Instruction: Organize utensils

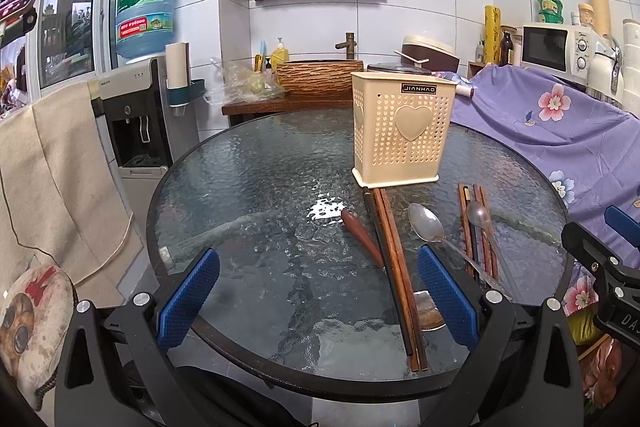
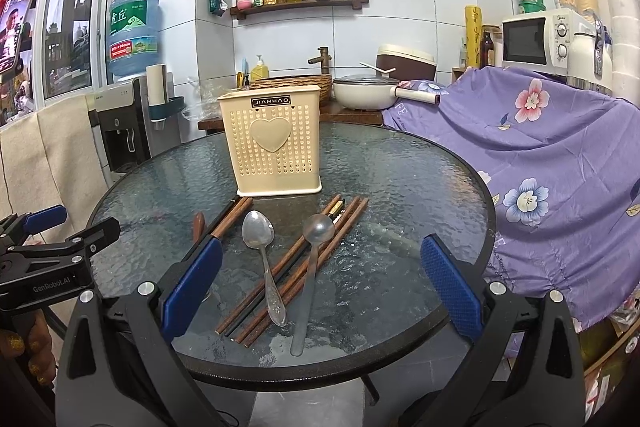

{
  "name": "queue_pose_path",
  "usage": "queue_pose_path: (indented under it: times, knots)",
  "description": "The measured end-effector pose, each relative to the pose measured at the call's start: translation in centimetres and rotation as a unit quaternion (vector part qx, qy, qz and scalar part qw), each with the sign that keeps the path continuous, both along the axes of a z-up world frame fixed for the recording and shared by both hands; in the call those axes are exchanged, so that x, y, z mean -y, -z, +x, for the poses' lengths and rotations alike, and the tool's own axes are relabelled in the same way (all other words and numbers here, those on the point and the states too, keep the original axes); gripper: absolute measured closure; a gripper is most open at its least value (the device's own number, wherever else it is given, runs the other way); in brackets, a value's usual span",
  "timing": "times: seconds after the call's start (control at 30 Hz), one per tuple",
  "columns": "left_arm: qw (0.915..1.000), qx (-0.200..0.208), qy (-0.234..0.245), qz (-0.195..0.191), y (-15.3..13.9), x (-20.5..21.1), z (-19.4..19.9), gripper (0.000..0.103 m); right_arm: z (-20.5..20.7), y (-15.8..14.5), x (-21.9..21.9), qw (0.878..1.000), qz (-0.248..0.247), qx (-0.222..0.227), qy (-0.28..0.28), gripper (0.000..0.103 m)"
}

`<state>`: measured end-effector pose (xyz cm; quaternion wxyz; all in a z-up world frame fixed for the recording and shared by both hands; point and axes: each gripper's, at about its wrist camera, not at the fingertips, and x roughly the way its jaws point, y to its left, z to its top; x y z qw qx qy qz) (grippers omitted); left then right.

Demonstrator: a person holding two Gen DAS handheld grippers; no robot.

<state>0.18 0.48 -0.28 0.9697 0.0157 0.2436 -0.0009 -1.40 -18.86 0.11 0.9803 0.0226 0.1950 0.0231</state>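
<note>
Left gripper: the left gripper [image 1: 318,301] hovered over the near edge of the round glass table [image 1: 248,163], its blue-padded fingers [image 1: 188,301] spread wide apart and grasping nothing.
Left gripper contact: the right pad stood in front of the chopsticks and the spoon handle; whether it touched them could not be told.
Right gripper: the right gripper [image 2: 320,293] was also spread wide, with nothing between its blue pads [image 2: 452,291]; it hung above the table's near rim.
Utensil holder: the cream perforated utensil holder [image 2: 274,143], with a heart on the front, stood upright at about 12 o'clock from the right gripper, on the far half of the table.
Left chopsticks: a bundle of brown and black chopsticks [image 1: 394,275] lay from the holder's foot toward 6 o'clock, reaching the near rim.
Wooden piece: a small reddish wooden piece [image 1: 362,237] lay just beside them at their 9 o'clock side.
Large spoon: a metal spoon [image 2: 262,251] lay bowl up toward 12 o'clock, its handle crossing the second chopstick group [image 2: 296,271].
Small-bowled spoon: a grey spoon with round bowl [image 2: 314,259] lay at 3 o'clock of the large spoon, handle also over the chopsticks.
Surroundings: a purple flowered cloth [image 2: 560,187] covered furniture at 3 o'clock of the table.
</note>
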Motion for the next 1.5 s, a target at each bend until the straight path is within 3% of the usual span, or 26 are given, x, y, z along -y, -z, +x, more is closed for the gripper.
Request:
queue_pose_path:
  times: [1.5]
  knots:
    - [1.0, -0.008, 0.0, 0.003, 0.3, -0.02, 0.34, 0.006, 0.52, 0.46, -0.1, 1.0, -0.006, -0.011, -0.002, 0.005]
